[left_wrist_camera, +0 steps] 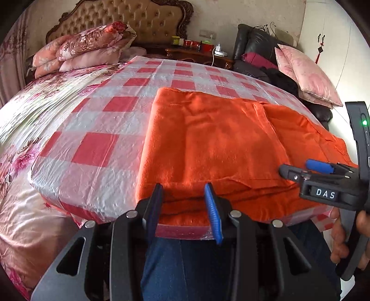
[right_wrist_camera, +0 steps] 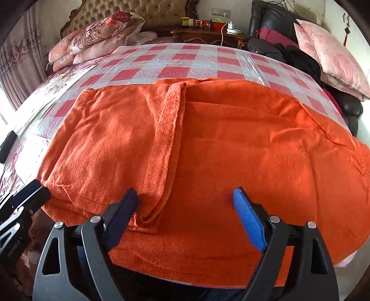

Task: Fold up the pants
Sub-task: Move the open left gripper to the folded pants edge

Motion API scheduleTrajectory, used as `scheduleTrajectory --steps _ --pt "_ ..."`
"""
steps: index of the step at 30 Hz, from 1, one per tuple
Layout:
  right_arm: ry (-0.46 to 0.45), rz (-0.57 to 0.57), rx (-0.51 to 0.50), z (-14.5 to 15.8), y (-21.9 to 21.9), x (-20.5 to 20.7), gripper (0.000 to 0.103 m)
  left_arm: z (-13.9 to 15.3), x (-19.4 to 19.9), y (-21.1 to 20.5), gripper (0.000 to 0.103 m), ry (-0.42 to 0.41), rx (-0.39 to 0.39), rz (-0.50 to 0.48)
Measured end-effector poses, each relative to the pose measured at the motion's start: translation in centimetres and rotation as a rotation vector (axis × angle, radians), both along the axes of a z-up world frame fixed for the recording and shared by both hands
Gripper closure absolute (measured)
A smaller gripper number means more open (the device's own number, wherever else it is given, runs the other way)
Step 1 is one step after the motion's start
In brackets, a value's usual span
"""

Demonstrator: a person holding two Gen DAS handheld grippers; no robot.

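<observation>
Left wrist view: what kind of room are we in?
A bedroom, most likely: a tufted headboard, folded floral quilts stacked on the bed, and a wooden nightstand. The orange pants lie on a checkered plastic sheet.

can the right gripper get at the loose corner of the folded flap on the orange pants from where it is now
Probably yes. The right gripper stands open right over the orange pants, and the folded flap's corner lies between its fingers with nothing covering it.

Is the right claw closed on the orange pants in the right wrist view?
No, the right claw stands wide open, its fingers spread apart over the orange pants without pinching the cloth.
</observation>
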State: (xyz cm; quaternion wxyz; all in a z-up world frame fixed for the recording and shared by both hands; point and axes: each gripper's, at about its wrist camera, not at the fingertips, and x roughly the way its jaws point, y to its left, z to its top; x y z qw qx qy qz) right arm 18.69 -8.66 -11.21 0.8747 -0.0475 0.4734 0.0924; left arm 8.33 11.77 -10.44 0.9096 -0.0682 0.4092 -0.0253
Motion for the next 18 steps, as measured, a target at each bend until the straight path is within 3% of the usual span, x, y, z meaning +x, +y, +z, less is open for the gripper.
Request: scheduleTrajectory --steps 3,7,11,15,18 --pt "0.002 0.004 0.015 -0.1 0.0 0.0 0.019 0.5 0.2 1.2 0.062 -0.002 -0.019 0.039" --pt "0.011 -0.008 0.019 -0.1 0.1 0.0 0.015 1.8 1.7 3.5 0.042 -0.01 -0.031 0.11" --pt "0.033 -0.025 0.011 -0.1 0.2 0.2 0.015 1.2 4.1 5.4 0.039 0.047 -0.037 0.149" --pt "0.042 -0.057 0.014 -0.1 0.1 0.2 0.013 0.5 5.1 6.0 0.025 0.102 -0.03 0.138" --pt "0.065 -0.075 0.032 -0.2 -0.1 0.4 0.005 0.1 5.0 6.2 0.018 0.111 -0.037 0.141"
